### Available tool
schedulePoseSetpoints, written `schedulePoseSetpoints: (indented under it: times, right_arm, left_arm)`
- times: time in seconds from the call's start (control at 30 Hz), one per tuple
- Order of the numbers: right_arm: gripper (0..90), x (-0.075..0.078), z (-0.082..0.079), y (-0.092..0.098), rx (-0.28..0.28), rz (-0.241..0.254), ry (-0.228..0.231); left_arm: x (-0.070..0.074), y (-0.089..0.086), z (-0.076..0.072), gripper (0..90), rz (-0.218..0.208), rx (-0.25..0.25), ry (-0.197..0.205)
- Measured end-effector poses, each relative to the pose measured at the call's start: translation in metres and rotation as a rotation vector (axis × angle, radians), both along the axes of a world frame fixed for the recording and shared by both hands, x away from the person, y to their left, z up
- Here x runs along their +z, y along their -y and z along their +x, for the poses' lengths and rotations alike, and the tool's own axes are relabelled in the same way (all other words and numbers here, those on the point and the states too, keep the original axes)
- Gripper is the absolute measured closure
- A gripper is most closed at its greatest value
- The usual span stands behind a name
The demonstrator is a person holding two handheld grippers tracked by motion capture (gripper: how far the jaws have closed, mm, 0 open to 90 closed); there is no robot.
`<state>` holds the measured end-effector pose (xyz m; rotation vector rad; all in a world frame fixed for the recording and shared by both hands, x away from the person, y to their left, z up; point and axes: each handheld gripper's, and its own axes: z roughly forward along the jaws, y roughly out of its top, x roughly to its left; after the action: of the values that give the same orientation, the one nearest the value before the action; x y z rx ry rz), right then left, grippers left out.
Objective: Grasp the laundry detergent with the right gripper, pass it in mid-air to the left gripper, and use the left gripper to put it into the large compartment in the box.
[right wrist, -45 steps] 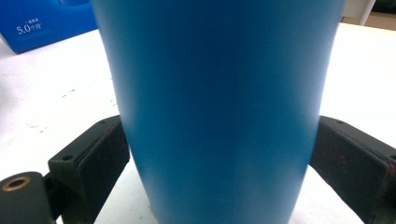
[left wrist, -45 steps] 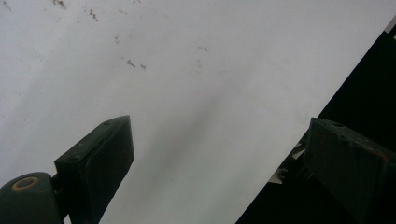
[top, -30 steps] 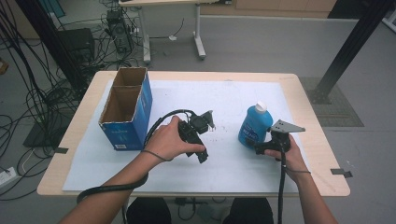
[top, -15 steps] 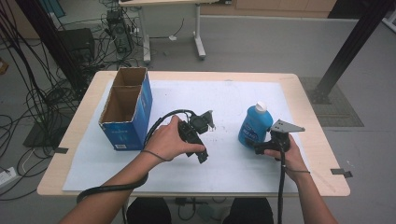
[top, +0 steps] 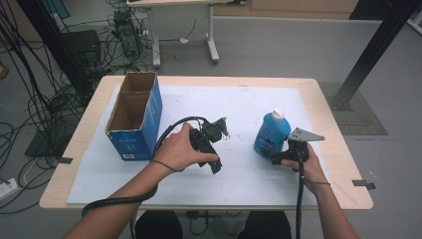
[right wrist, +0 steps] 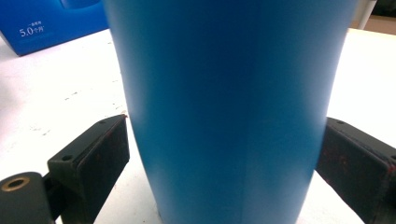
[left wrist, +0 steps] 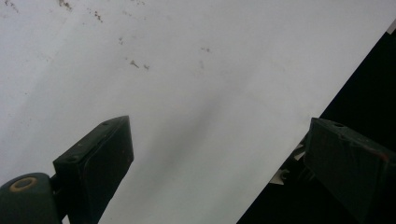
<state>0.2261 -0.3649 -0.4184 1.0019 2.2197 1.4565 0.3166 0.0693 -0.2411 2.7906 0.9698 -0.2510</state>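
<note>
A blue bottle (top: 271, 133) with a white cap stands upright on the white sheet (top: 239, 104) at the right. My right gripper (top: 269, 152) is open, one jaw on each side of the bottle's lower body. In the right gripper view the bottle (right wrist: 224, 93) spans the whole gap between the jaws of that gripper (right wrist: 224, 123); contact is unclear. My left gripper (top: 220, 127) lies in the hand at mid-table. Its jaws stand open over bare white sheet (left wrist: 177, 70), nothing between them (left wrist: 215, 140).
An open-topped cardboard box with blue sides (top: 133, 115) stands at the left of the sheet; a corner of that box (right wrist: 46, 18) shows behind the bottle. Black cables trail from both grippers toward the table's near edge (top: 209, 205).
</note>
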Motion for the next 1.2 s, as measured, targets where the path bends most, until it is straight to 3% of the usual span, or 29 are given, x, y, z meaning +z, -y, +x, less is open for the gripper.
schedulePoseSetpoints:
  times: [1.2]
  right_arm:
    - [6.5,0.0012,-0.0008,-0.0007,0.004,0.008,0.003]
  left_arm:
    - [0.0018,-0.0005,-0.0010,8.6,0.002,0.002,0.002]
